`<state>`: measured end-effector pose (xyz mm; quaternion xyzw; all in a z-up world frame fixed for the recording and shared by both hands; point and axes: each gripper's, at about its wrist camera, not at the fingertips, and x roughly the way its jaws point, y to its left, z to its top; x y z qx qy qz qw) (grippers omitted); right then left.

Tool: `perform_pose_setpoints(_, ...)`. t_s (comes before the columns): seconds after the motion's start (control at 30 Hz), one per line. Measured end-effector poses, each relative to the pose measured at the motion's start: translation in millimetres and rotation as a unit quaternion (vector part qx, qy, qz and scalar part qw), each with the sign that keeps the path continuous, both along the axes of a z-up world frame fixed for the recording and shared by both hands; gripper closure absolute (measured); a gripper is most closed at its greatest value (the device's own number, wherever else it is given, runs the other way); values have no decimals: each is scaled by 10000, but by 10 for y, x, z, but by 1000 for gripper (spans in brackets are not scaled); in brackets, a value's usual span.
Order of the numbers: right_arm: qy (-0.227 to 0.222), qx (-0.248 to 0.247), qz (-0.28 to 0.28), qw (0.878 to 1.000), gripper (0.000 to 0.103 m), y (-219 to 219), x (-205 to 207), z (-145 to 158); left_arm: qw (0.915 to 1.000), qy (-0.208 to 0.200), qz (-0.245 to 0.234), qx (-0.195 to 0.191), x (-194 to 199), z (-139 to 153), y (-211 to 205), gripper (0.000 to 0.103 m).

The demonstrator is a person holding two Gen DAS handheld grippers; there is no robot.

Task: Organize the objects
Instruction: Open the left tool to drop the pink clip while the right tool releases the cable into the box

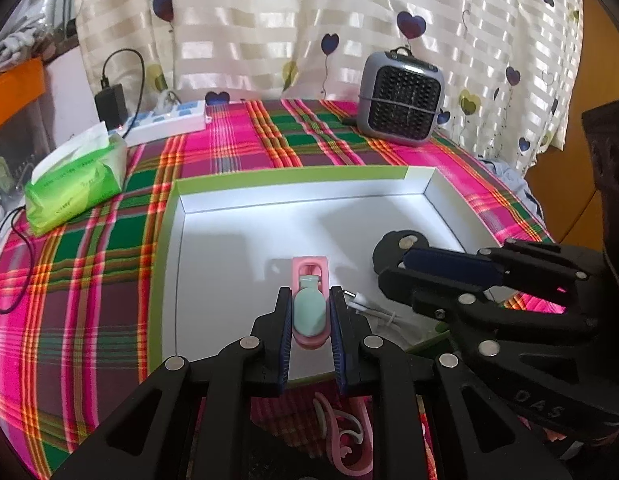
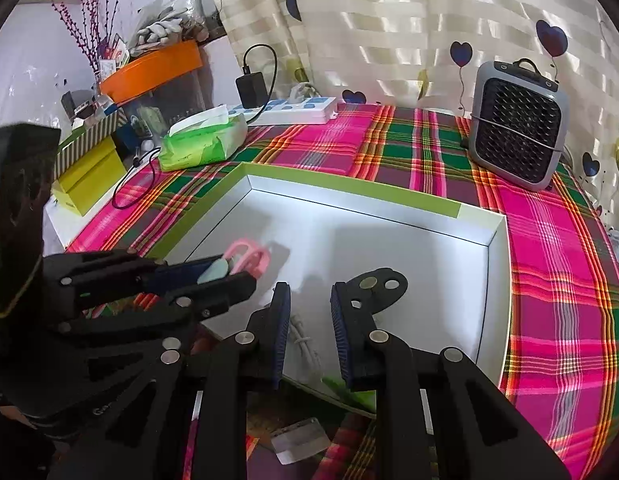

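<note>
Left gripper (image 1: 309, 312) is carrying a pink and mint clip (image 1: 309, 300) over the white tray (image 1: 301, 174).

Its jaws are clamped on the clip, which is hanging just above the tray floor; setting it down looks like the step in hand, calling for a little more lowering and then opening. The right gripper (image 2: 309, 312) is holding nothing I can see, jaws closed as far as they go beside a white cable (image 2: 305, 340), half hidden. A second pink item (image 1: 345, 440) below is cut off.
</note>
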<state>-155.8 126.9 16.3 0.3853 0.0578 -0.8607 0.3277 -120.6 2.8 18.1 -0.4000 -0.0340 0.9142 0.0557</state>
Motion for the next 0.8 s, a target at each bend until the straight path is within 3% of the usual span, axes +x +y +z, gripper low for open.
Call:
perform_pose_setpoints(0.27, -42, -85, -177, 9998, 79, 72, -17, -5, 9998, -109, 0, 136, -40, -43, -21, 86)
perform_pose_setpoints(0.43, 98, -127, -243, 9996, 64, 120, 40, 62, 9999, -68, 19, 114, -1, -9, -16, 86)
perform_pose_setpoints(0.8, 229, -281, -254, 9990, 63, 234, 302, 172, 9999, 84, 90, -58, 209, 140, 47, 85)
